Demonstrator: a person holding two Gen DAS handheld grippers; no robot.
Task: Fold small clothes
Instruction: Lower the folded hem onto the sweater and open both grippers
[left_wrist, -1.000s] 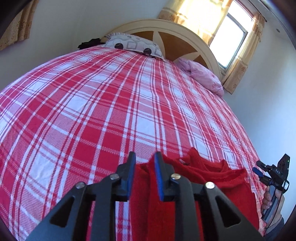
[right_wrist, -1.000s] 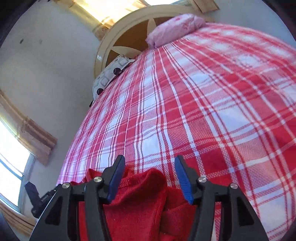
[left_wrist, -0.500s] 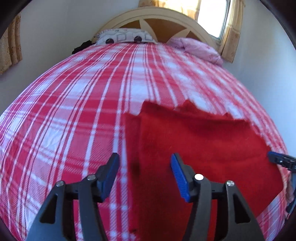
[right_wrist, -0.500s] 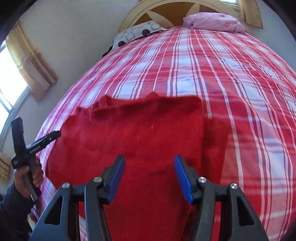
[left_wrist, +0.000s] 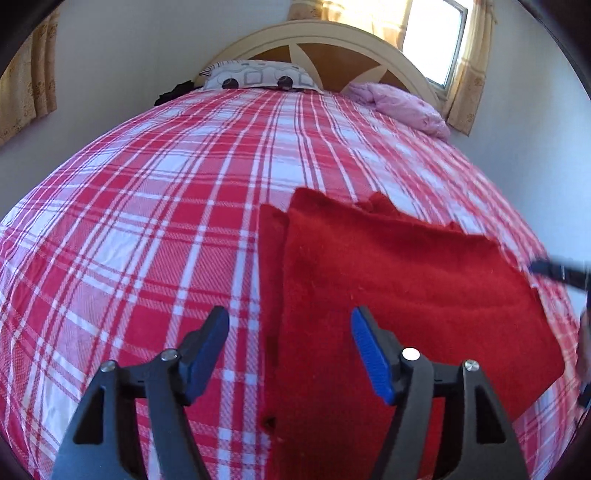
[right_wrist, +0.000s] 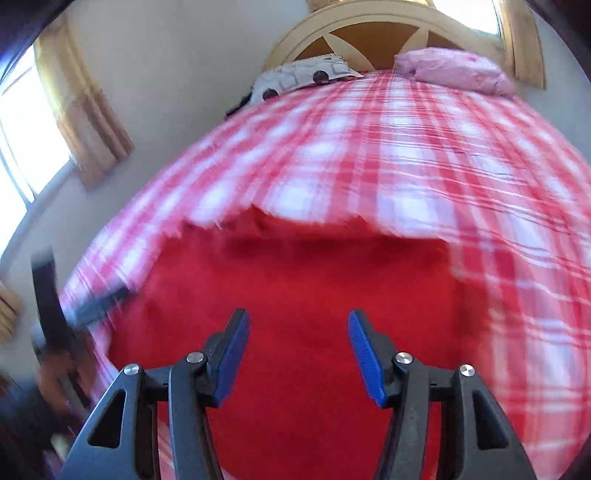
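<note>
1. Left wrist view: the left gripper (left_wrist: 290, 352) hangs over the bed with its jaws spread apart; they have just been opening, and nothing is pinched between the blue pads (left_wrist: 371, 358).
2. The red garment (left_wrist: 399, 295) lies folded and flat on the plaid bedspread (left_wrist: 147, 221). Its left edge runs up through the gap between the jaws, so the right pad sits above red cloth and the left pad above plaid.
3. A narrower under-layer of the garment peeks out along that left edge.
4. Far right of this claw, the tip of the right gripper (left_wrist: 554, 271) shows as a dark blurred bar at the garment's right corner.
5. Right wrist view, blurred: the right gripper (right_wrist: 297, 354) is released too, jaws parted with only open air between them, above the middle of the red garment (right_wrist: 314, 288).
6. Left of this claw, a hand (right_wrist: 55, 376) grips the other tool's dark handle at the bed's edge.
7. Well beyond both claws, a patterned pillow (left_wrist: 258, 75) and a pink pillow (left_wrist: 402, 105) rest against the arched headboard (left_wrist: 332, 40).
</note>
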